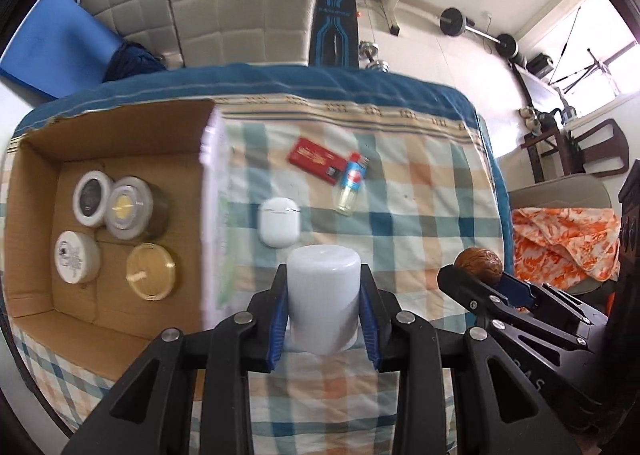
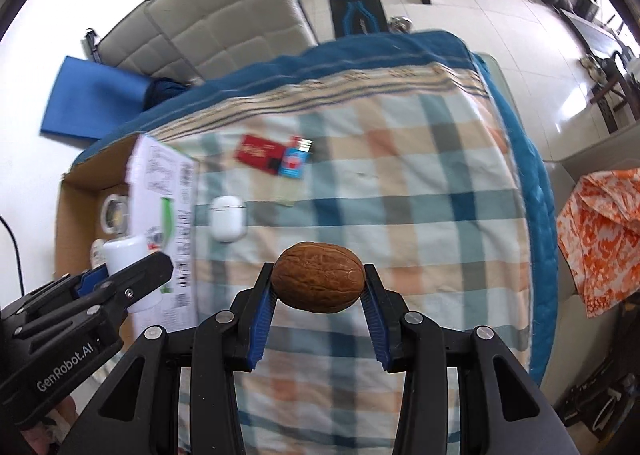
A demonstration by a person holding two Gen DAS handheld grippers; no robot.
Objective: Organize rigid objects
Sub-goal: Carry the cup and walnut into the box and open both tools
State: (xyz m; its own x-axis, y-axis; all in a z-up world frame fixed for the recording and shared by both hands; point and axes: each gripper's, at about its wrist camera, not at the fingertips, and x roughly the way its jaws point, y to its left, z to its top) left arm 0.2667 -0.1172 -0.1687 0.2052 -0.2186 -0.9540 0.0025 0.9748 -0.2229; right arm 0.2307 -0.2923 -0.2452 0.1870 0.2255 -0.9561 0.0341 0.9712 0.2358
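Observation:
My left gripper (image 1: 323, 287) is shut on a white cylindrical jar (image 1: 323, 295), held above the checked cloth just right of the cardboard box (image 1: 36, 191). The jar also shows in the right wrist view (image 2: 124, 255). My right gripper (image 2: 318, 283) is shut on a brown walnut (image 2: 318, 282), held above the cloth; the walnut shows in the left wrist view (image 1: 480, 265) too. The box holds several round jars (image 1: 128, 207). On the cloth lie a white earbud case (image 1: 279, 221), a red card box (image 1: 316, 159) and a small glass bottle (image 1: 350, 187).
The table has a checked cloth (image 1: 420, 191) with a blue border. Grey cushioned seats (image 1: 240, 3) stand behind it. An orange patterned cloth (image 1: 560, 239) lies at the right. Weights and gym gear (image 1: 452, 19) sit on the floor beyond.

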